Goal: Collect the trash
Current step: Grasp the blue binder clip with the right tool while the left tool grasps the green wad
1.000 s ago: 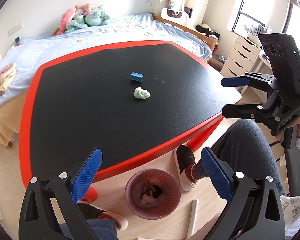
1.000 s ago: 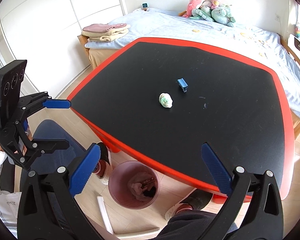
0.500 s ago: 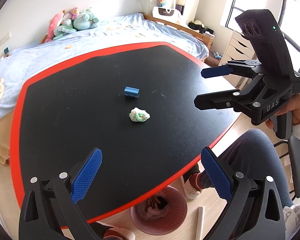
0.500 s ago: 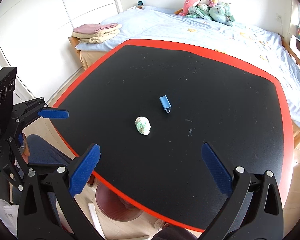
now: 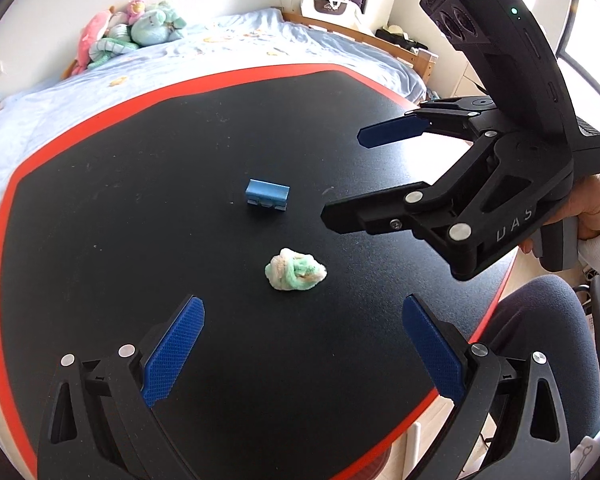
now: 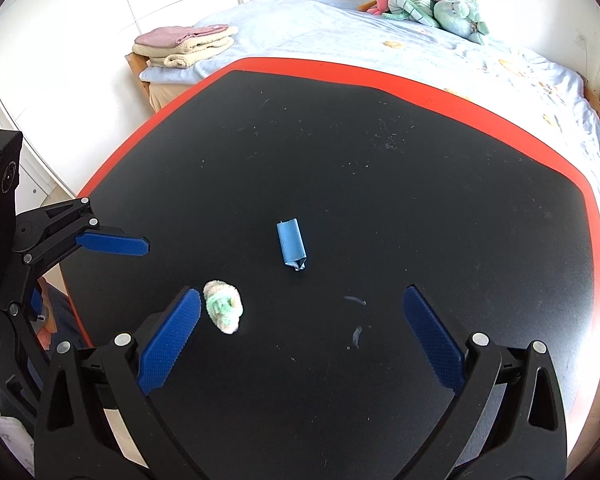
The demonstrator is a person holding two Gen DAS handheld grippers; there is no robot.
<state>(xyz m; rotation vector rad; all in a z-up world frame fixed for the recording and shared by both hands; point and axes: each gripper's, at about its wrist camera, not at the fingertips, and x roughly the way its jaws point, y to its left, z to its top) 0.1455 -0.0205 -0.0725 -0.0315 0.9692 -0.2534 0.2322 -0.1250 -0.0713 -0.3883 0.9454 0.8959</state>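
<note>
A crumpled white-and-green wad (image 5: 295, 269) (image 6: 222, 306) lies near the middle of the black table with a red rim (image 5: 100, 120) (image 6: 420, 92). Just beyond it lies a small blue carton (image 5: 267, 194) (image 6: 291, 245). My left gripper (image 5: 302, 316) hovers open just short of the wad. The right gripper (image 5: 342, 176) (image 6: 300, 300) is open too, above the table to the right of both pieces. In the right wrist view the wad lies beside its left fingertip. The left gripper's upper finger (image 6: 112, 243) shows at the far left.
A bed with a light blue sheet (image 5: 220, 52) (image 6: 380, 32) runs behind the table, with plush toys (image 5: 132, 32) and folded towels (image 6: 188, 44) on it. A person's knee in dark trousers (image 5: 540, 320) is at the table's right edge. A hand (image 5: 596, 208) holds the right gripper.
Both grippers have moved forward and lower over the table toward the wad and the carton. The pink bin under the table edge has slipped out of view.
</note>
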